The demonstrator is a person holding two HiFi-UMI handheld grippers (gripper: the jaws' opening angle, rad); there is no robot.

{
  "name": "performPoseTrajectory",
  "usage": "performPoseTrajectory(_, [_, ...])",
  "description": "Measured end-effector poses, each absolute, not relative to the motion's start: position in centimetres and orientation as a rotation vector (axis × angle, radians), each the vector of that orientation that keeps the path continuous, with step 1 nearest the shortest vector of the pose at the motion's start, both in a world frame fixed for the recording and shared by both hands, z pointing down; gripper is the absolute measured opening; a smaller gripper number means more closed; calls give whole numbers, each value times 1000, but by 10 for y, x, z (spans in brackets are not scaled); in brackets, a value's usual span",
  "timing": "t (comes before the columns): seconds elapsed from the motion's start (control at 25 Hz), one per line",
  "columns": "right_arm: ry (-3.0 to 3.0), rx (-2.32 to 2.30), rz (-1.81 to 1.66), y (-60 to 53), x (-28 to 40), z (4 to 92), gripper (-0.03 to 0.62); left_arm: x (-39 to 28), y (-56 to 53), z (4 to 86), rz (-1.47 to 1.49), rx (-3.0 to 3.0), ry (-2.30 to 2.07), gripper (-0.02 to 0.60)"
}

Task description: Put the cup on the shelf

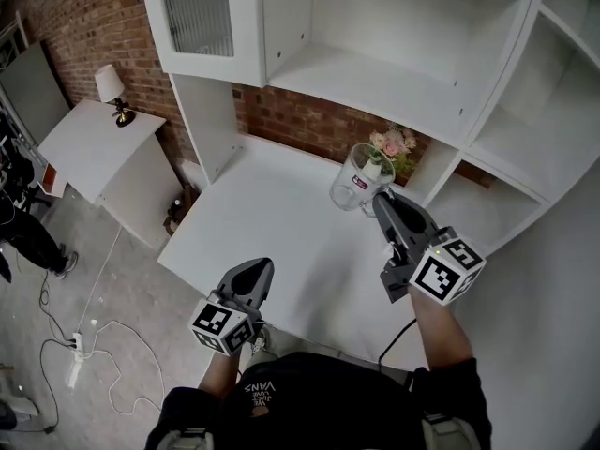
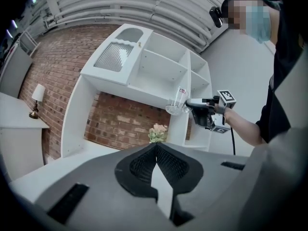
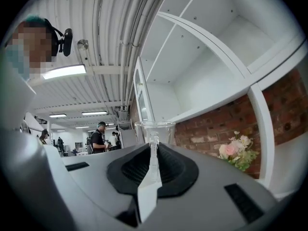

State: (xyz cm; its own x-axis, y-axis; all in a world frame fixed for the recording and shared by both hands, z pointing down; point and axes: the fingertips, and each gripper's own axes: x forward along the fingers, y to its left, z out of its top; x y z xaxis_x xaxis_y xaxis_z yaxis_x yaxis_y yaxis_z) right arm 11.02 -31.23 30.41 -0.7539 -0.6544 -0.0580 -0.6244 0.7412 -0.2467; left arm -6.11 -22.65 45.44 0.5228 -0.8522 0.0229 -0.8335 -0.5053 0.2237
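A clear glass cup [image 1: 358, 180] with a handle hangs in the air above the white desk [image 1: 272, 223], below the white shelf unit [image 1: 394, 54]. My right gripper [image 1: 383, 201] is shut on the cup's handle; in the right gripper view the handle [image 3: 153, 150] runs between the jaws and the cup's rim [image 3: 155, 125] shows beyond them. The left gripper view shows the cup [image 2: 177, 102] and the right gripper [image 2: 193, 105] in front of the shelves. My left gripper [image 1: 255, 272] hovers low over the desk's front edge, shut and empty.
A small bunch of pink flowers [image 1: 394, 145] stands at the back of the desk against the brick wall. A ribbed glass cabinet door [image 1: 199, 12] is at upper left. To the left stands a side table with a lamp [image 1: 112, 87]. Cables [image 1: 94, 331] lie on the floor.
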Motion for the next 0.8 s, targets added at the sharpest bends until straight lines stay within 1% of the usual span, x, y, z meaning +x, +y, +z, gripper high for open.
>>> performPoseTrajectory(0.56, [2724, -1048, -176, -370, 60, 201, 29, -108, -278, 443, -160, 2644, -1307, 8])
performPoseTrajectory(0.8, [2744, -1126, -120, -401, 45, 177, 29, -125, -290, 444, -162, 2654, -1287, 8])
